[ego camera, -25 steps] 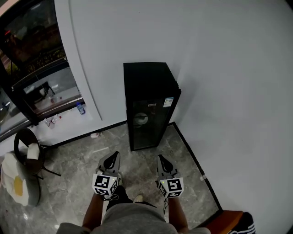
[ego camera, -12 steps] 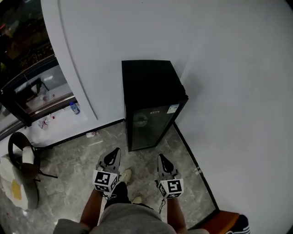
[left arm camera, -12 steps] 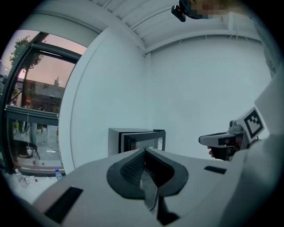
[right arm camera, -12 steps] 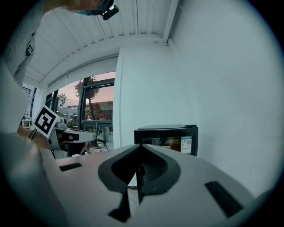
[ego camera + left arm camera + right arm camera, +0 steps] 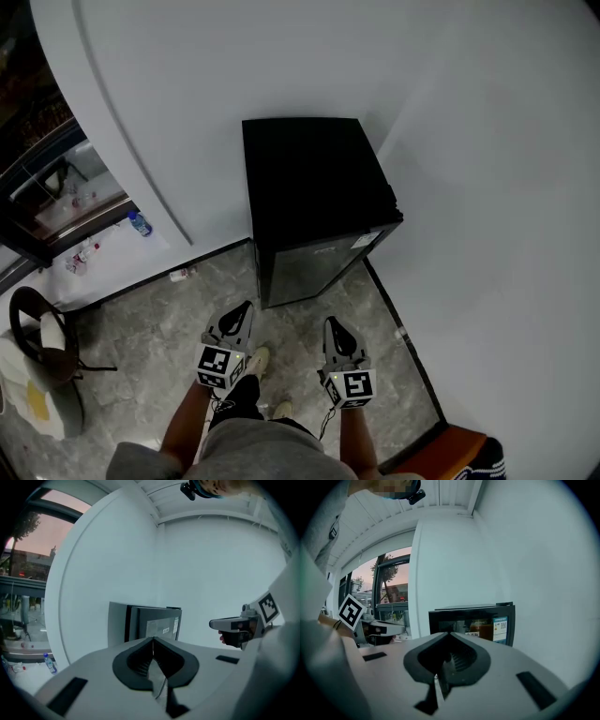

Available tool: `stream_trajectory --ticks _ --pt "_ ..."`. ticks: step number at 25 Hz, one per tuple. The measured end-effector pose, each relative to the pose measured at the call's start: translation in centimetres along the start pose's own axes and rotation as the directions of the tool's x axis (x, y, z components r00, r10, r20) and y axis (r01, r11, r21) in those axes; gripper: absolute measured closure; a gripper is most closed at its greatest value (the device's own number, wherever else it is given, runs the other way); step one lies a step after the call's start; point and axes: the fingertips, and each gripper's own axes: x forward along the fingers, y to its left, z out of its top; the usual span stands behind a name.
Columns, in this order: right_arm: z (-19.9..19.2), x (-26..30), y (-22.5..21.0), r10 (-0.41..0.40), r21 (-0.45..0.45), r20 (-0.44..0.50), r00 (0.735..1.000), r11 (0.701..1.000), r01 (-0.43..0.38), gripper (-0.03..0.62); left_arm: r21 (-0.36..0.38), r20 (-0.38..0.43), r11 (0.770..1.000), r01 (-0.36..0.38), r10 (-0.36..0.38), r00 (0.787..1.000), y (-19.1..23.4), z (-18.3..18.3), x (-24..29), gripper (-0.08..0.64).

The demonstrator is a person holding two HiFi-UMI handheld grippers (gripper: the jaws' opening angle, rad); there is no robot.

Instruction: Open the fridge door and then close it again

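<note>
Stands on the grey stone floor (image 5: 159, 328) facing a black fridge (image 5: 314, 187) set in the corner of two white walls (image 5: 469, 141). Holds the left gripper (image 5: 244, 307) and the right gripper (image 5: 330, 323) out ahead of the waist on bare forearms (image 5: 187, 427), side by side and apart, roughly parallel. Points both at the fridge's front, tipped only slightly down, each well short of it and touching nothing. Has the left gripper's jaws pressed together: in the left gripper view, one thin seam with nothing between. Has the right gripper's jaws likewise closed tip to tip in the right gripper view, empty. Looks along the left jaws at the fridge's front corner, door shut flat against the cabinet, a pale label near its top edge. Looks along the right jaws at the glass door, shut, with a blue-and-white sticker (image 5: 501, 625) at its upper right corner and dim shapes behind the glass.
</note>
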Motion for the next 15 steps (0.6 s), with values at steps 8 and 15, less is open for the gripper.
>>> stream_trajectory --ticks 8,15 --pt "-1.8 3.4 -1.4 -0.043 0.029 -0.052 0.998 0.999 0.045 0.568 -0.006 -0.105 0.996 0.089 -0.089 0.99 2.0 -3.4 5.6 0.554" --pt "-2.9 4.4 -2.3 -0.097 0.048 -0.094 0.991 0.994 0.102 0.568 -0.033 -0.179 0.991 0.126 -0.13 0.975 3.1 -5.7 8.2 0.445"
